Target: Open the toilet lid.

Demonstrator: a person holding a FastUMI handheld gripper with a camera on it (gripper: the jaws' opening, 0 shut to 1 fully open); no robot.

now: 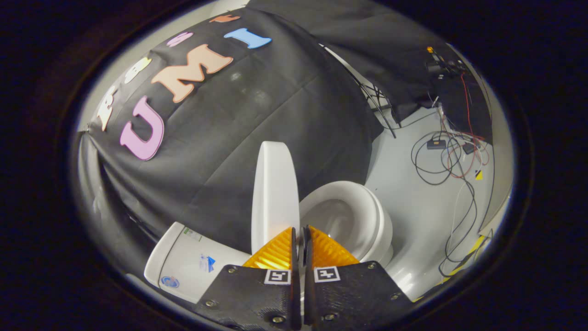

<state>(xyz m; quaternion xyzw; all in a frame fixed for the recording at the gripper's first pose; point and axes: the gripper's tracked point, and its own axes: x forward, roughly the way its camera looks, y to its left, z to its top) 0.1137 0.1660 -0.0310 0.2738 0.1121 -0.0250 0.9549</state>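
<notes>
Toilet lid stands raised, seen nearly edge-on, rising just ahead of the fingers, between the cistern on one side and the open bowl with its seat on the other. The fingers are drawn nearly together, with only a thin slit between them. Their tips sit at the lid's lower edge, but I cannot tell whether they pinch it or merely rest in front of it.

Judging from how things lie, the lift looks close to done, and the risk is in the letting go. If the lid has not tipped past its balance point toward the cistern, releasing it could let it drop back onto the bowl with a slam. If the fingers do grip the thin edge, pulling away sideways could twist the lid on its hinge. Pushing too hard could knock it against the cistern.

On the cistern's face beside the lid are a small pale label with green marks, a blue-and-white sticker and a round blue emblem; none is legible. Beyond the bowl, cables trail loosely across the pale floor.
</notes>
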